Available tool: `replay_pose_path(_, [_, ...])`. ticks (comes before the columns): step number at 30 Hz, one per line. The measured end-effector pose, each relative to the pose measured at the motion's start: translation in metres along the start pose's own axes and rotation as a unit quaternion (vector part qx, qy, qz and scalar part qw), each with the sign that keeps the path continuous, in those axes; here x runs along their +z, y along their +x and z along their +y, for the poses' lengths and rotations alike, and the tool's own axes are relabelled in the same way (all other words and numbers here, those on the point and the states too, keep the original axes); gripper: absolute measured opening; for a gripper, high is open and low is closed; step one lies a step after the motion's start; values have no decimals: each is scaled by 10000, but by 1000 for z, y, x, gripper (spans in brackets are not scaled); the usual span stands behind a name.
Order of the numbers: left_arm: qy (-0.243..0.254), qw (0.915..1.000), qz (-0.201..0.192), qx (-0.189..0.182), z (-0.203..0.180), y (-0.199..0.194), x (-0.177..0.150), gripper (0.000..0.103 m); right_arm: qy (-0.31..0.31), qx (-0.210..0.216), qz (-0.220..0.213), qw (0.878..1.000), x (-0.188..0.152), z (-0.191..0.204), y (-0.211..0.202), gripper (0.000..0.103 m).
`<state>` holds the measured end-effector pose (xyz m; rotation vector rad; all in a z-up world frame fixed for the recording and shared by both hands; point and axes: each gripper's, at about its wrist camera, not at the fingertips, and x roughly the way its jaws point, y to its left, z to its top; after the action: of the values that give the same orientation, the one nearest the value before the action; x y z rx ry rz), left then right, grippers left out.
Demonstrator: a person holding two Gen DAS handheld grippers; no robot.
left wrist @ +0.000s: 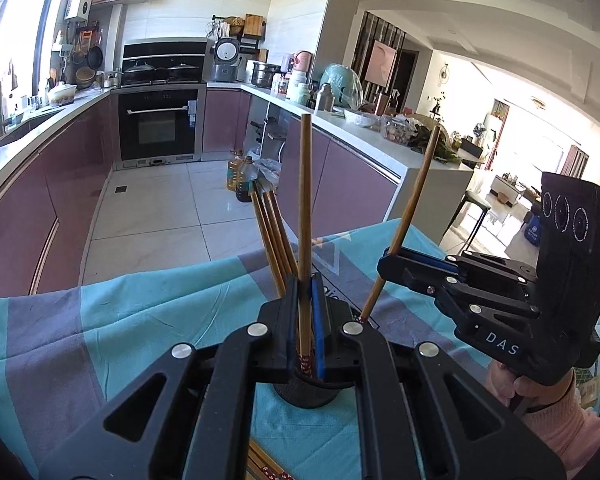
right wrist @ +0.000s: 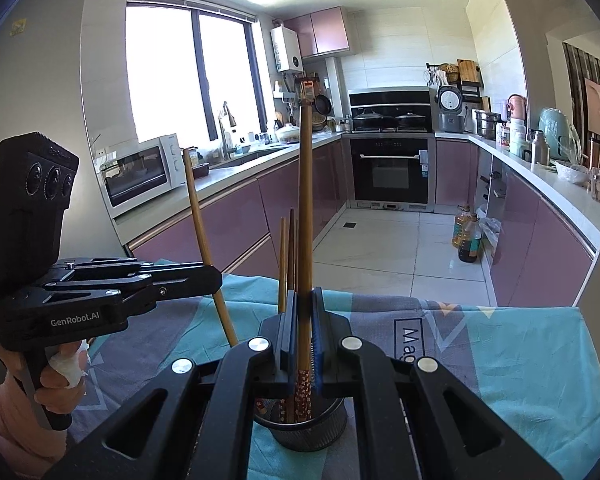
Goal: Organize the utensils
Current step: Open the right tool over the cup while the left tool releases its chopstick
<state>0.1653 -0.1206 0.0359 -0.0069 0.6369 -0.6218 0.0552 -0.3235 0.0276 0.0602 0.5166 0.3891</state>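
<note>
left gripper [left wrist: 306,300]: clamped on one wooden chopstick [left wrist: 305,216], jaws together around it; stick stands near upright, patterned red end pointing down at the holder
right gripper [right wrist: 304,312]: clamped on a second chopstick [right wrist: 305,216], also near upright, floral red end down between the jaws, tip at the holder mouth
left gripper, seen from right wrist view [right wrist: 216,276]: left of the right gripper, its stick tilted, lower end close to the holder rim
right gripper, seen from left wrist view [left wrist: 384,264]: right of the left gripper, its stick leaning away to the right
hands: a hand [right wrist: 60,368] with a white bandage on one finger grips the left handle; another hand [left wrist: 516,380] in a pink sleeve grips the right handle
holder [right wrist: 300,428]: dark round cup just under and ahead of both grippers, standing on the surface
chopsticks in holder [left wrist: 274,236]: several already inside, leaning left beyond the left gripper
loose chopsticks [left wrist: 260,464]: a few lying flat on the cloth, below the left gripper, near frame edge
surface [left wrist: 140,320]: covered with teal and grey patterned cloth
beyond: white tiled floor [left wrist: 160,208], oil bottles [left wrist: 242,176] on the floor ahead, oven [right wrist: 392,172] at the far wall, microwave [right wrist: 140,172] far left of the right gripper
</note>
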Motion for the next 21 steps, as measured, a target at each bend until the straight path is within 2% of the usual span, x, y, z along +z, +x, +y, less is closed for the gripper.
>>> replay_pose_path(13, [-31, 9983, 587, -19, 8, 33, -9, 7, -5, -70, 684, 9976, -16, 1, 27, 6])
replay_pose_path(21, [-188, 9974, 699, -1, 21, 52, -4, 8, 162, -72, 764, 9969, -18, -3, 39, 6])
